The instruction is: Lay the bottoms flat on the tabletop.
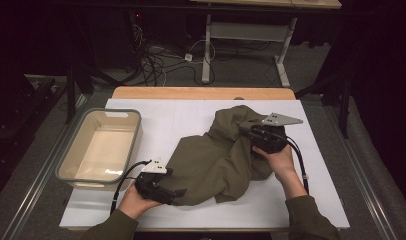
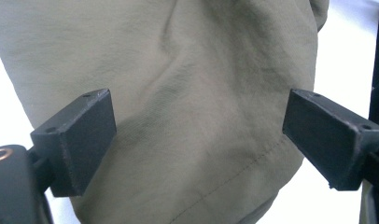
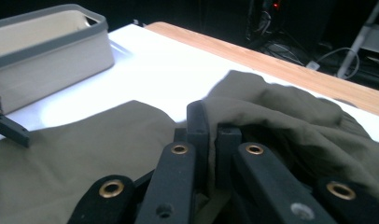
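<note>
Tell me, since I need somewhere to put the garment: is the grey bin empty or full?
Empty. The grey bin shows a bare pale floor in the high view; the olive garment lies outside it.

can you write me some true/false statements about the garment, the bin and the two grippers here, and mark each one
1. The olive garment lies on the white table cover. True.
2. The left gripper has its jaws clamped shut on the cloth. False: its jaws stand wide open, with the cloth's hem between them.
3. The right gripper has its jaws closed, with a fold of the garment pinched between them. True.
4. The grey bin holds the garment. False: the bin is empty and stands to the left of the cloth.
5. The bin sits at the right edge of the table. False: it is at the left edge.
</note>
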The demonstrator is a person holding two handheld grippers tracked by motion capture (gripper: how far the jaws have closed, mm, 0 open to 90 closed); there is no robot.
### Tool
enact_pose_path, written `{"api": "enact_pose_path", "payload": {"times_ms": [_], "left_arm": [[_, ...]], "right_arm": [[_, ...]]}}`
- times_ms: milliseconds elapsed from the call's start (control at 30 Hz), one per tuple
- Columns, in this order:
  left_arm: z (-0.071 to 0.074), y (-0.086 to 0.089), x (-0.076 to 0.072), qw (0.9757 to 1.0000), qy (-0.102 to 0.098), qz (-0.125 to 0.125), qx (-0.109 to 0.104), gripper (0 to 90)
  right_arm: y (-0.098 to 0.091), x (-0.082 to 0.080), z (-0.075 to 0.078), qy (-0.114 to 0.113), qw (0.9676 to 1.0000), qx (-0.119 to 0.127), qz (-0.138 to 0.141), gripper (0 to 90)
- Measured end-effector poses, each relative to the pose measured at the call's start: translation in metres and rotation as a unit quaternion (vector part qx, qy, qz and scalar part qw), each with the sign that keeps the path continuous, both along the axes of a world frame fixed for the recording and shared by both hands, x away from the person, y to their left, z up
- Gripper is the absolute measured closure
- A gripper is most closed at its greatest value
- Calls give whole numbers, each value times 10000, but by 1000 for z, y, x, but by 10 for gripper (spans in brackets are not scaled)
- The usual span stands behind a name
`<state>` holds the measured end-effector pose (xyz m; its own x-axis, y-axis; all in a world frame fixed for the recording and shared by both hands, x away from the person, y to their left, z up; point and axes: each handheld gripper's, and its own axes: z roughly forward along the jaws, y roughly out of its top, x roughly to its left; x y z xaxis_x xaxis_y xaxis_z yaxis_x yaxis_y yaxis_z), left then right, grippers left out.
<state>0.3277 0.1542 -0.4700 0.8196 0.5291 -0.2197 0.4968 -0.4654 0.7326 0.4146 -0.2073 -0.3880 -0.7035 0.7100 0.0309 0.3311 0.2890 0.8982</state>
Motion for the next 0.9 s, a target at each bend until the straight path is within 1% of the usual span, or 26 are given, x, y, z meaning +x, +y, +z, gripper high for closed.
{"api": "enact_pose_path", "payload": {"times_ms": [333, 400, 533, 633, 733, 800, 900], "left_arm": [[0, 0, 0, 10000, -3, 0, -1, 91], [0, 0, 0, 10000, -4, -1, -3, 91], [1, 1, -1, 10000, -11, -1, -8, 91], [1, 1, -1, 10000, -21, -7, -13, 91], [1, 2, -1, 10000, -17, -15, -3, 91], [1, 2, -1, 10000, -20, -13, -14, 91], [1, 2, -1, 10000, -21, -13, -6, 91]], "right_arm": [[35, 3, 5, -52, 9993, 41, 369, 890], [45, 3, 6, -55, 9989, 53, 460, 891], [69, 3, 4, -40, 9974, 29, 717, 891], [86, 1, -2, 30, 9955, -48, 943, 890], [103, -1, -15, 180, 9925, -256, 1178, 891], [110, -2, -24, 291, 9905, -387, 1290, 890], [117, -3, -35, 462, 9874, -569, 1405, 890]]}}
